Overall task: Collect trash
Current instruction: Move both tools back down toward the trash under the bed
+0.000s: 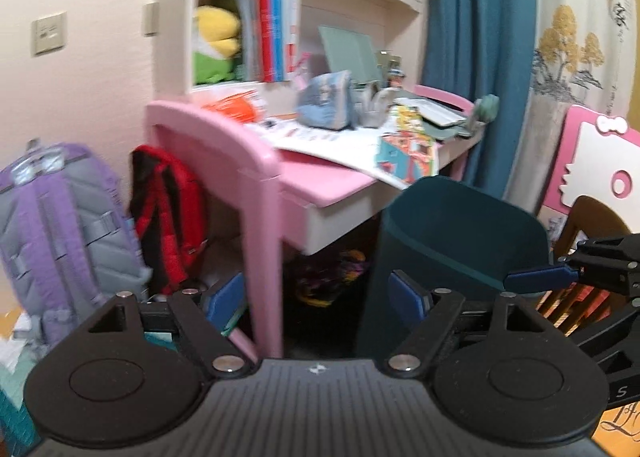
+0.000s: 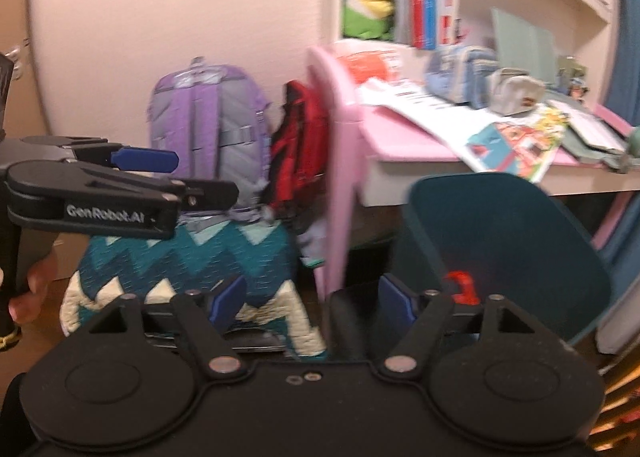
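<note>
A: On the left, what shows?
B: Purple backpack (image 2: 208,125), then pink bench (image 2: 404,145). Both grippers' fingers (image 1: 226,297) gape wide, holding nothing.
A: The bin?
B: Teal bin (image 2: 516,241) further right, beside the bench, red scrap (image 2: 462,287) inside. Likely between pickups; next, find trash.

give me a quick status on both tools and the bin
Left tool open, empty. Right tool open, empty. Teal bin stands by the pink desk, red scrap inside. Nothing blocking the bin mouth.
</note>
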`<state>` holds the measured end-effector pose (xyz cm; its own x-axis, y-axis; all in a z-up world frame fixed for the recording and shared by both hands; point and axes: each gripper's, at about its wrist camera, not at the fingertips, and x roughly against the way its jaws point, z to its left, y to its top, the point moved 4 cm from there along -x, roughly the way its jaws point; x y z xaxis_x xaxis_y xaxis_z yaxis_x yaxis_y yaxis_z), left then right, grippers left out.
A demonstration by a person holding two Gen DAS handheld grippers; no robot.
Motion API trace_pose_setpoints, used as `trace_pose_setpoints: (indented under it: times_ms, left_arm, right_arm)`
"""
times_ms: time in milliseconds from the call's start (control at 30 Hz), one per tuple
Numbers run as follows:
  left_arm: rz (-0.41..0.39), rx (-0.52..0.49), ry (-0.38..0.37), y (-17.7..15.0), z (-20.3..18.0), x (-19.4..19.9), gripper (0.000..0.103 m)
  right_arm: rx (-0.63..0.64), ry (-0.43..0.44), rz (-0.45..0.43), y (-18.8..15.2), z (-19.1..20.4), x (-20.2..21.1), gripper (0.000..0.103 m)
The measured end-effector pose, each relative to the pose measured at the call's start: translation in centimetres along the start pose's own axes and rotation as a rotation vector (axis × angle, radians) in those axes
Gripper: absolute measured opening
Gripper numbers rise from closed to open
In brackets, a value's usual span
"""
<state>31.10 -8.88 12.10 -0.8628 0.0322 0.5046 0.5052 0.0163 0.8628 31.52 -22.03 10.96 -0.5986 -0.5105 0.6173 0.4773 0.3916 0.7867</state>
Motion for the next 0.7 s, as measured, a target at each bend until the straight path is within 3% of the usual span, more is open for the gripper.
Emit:
trace_pose_setpoints:
  times_ms: [133, 300, 500, 700]
  left_arm:
    - [-0.013, 0.034, 0.032, -2.4, 3.7, 1.6, 0.082]
    - [-0.049, 0.100, 0.082, -6.5, 8.5, 2.6, 0.103]
    - [-0.056, 0.173, 0.146, -12.2, 13.3, 1.3, 0.103]
    - [0.007, 0.262, 0.202, -17.9, 17.4, -1.7, 0.103]
  right_arm:
    - [0.014, 0.045, 0.012, -0.9, 3.0, -2.2, 0.080]
    - [0.003, 0.131, 0.040, -2.8, 6.0, -6.3, 0.090]
    - [-0.007, 0.172, 0.122, -6.5, 8.9, -13.1, 0.094]
    - [-0.008, 0.175, 0.195, -10.0, 10.8, -19.9, 0.095]
